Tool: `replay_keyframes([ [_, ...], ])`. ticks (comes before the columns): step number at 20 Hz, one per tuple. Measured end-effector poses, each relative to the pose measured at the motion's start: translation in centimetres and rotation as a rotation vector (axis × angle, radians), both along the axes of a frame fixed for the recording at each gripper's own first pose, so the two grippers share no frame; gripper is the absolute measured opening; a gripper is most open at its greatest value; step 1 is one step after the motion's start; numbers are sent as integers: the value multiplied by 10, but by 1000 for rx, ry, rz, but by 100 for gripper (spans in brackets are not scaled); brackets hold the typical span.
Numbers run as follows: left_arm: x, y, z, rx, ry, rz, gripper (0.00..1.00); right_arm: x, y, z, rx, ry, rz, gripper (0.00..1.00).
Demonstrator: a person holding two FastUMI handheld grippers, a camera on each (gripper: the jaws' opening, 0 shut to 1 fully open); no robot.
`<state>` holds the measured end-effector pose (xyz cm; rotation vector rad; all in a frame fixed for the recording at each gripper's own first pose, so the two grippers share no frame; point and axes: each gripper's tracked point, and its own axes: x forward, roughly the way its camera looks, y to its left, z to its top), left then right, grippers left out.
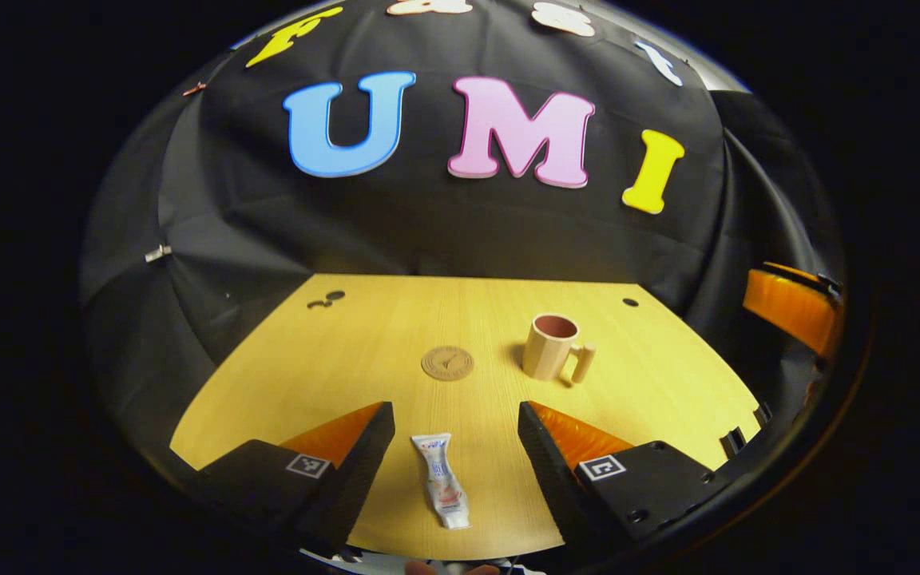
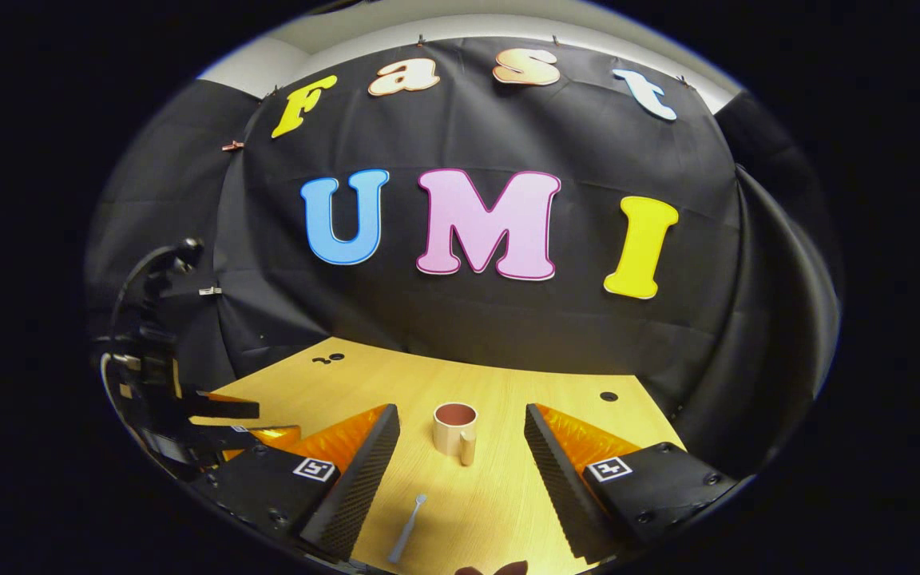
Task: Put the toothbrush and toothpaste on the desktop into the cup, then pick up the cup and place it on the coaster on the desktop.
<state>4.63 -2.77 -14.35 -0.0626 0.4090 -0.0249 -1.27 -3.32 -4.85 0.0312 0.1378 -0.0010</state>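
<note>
A white toothpaste tube (image 1: 442,491) lies on the wooden desktop (image 1: 396,335) between the fingers of my open left gripper (image 1: 456,431), which hovers over it. Beyond it sit a round brown coaster (image 1: 447,362) and a beige cup (image 1: 552,346) with its handle toward me. In the right gripper view, a pale toothbrush (image 2: 407,527) lies on the desktop (image 2: 500,495) between the fingers of my open right gripper (image 2: 461,435). The cup (image 2: 455,430) stands upright a little farther off. The left gripper (image 2: 212,423) appears at the far left, open.
The black cloth wall rises behind the desktop's far edge. Small round holes (image 1: 326,299) mark the desktop's far left, and one hole (image 1: 630,303) marks the far right. The right gripper's orange side (image 1: 791,307) shows at the right edge of the left gripper view.
</note>
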Motion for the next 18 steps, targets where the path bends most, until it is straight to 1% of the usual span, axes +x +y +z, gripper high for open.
replay_keyframes([
  [2,11,1,-32,0,67,6,97,0,-8,-10,1,29,-5,97],
  [4,21,7,-57,11,123,31,97,2,-15,-18,8,54,-9,97],
  [7,29,16,-91,49,201,56,97,5,-26,-25,17,79,-19,97],
  [9,33,19,-112,70,260,53,97,7,-31,-32,13,93,-22,97],
  [11,35,18,-130,66,315,54,96,10,-35,-37,19,104,-17,97],
  [12,37,17,-136,59,333,61,93,12,-37,-40,23,112,-16,97],
  [14,37,18,-147,56,366,76,92,16,-41,-45,35,126,-19,97],
  [18,39,18,-158,67,399,90,90,20,-46,-53,57,151,-21,97],
])
